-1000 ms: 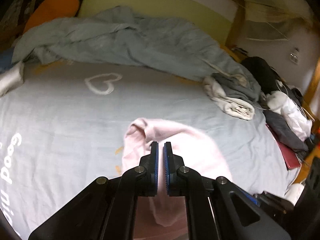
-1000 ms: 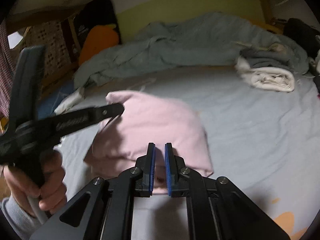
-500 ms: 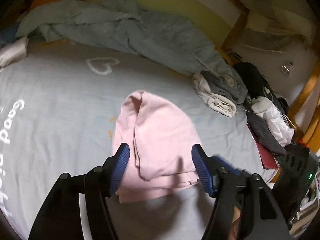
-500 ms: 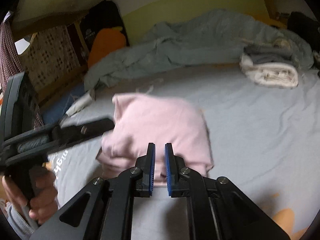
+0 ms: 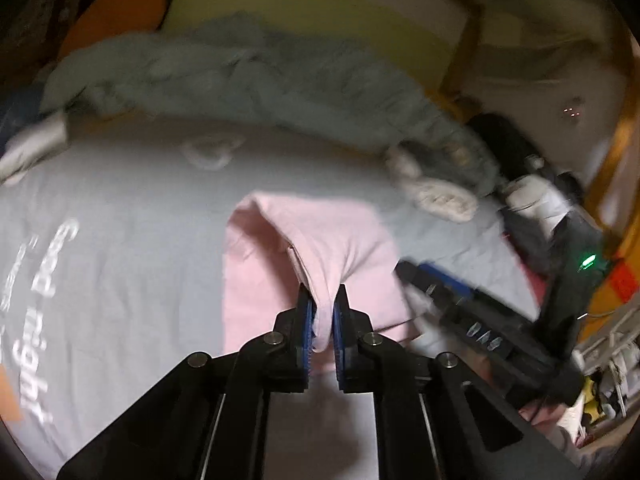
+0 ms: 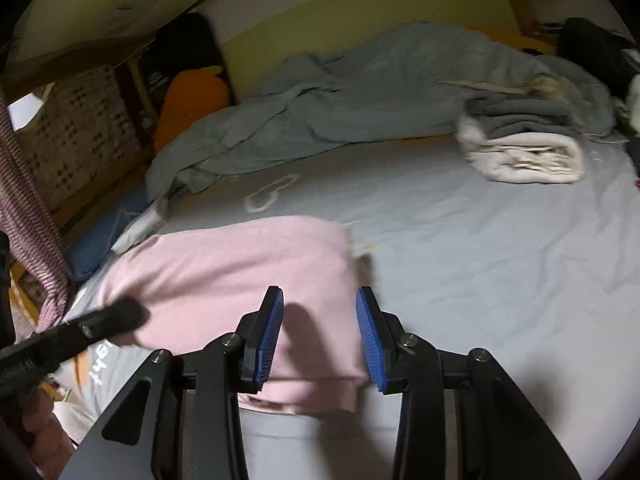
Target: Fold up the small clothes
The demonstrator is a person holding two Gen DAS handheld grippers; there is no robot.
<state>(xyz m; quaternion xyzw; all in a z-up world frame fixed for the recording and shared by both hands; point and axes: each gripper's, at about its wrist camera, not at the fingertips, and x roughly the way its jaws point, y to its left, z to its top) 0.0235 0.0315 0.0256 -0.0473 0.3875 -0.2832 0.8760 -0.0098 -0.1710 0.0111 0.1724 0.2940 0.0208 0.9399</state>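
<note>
A folded pink garment (image 5: 320,252) lies on the light blue bed sheet (image 5: 132,208). My left gripper (image 5: 323,308) is shut on a pinched-up fold of the pink garment near its front edge. In the right wrist view the pink garment (image 6: 248,276) lies in front, with my right gripper (image 6: 320,316) open over its near right part, holding nothing. The right gripper also shows in the left wrist view (image 5: 460,304) at the garment's right side. The left gripper's tip shows in the right wrist view (image 6: 100,320) at the left.
A rumpled grey-blue duvet (image 6: 360,92) lies along the back of the bed. A stack of folded grey and white clothes (image 6: 524,148) sits at the back right. An orange cushion (image 6: 188,100) is at the back left. Dark clothes (image 5: 532,200) are piled at the bed's right edge.
My left gripper opened half a second ago and has now shut on a fold of the pink garment. My right gripper, shut before, has opened over the garment.
</note>
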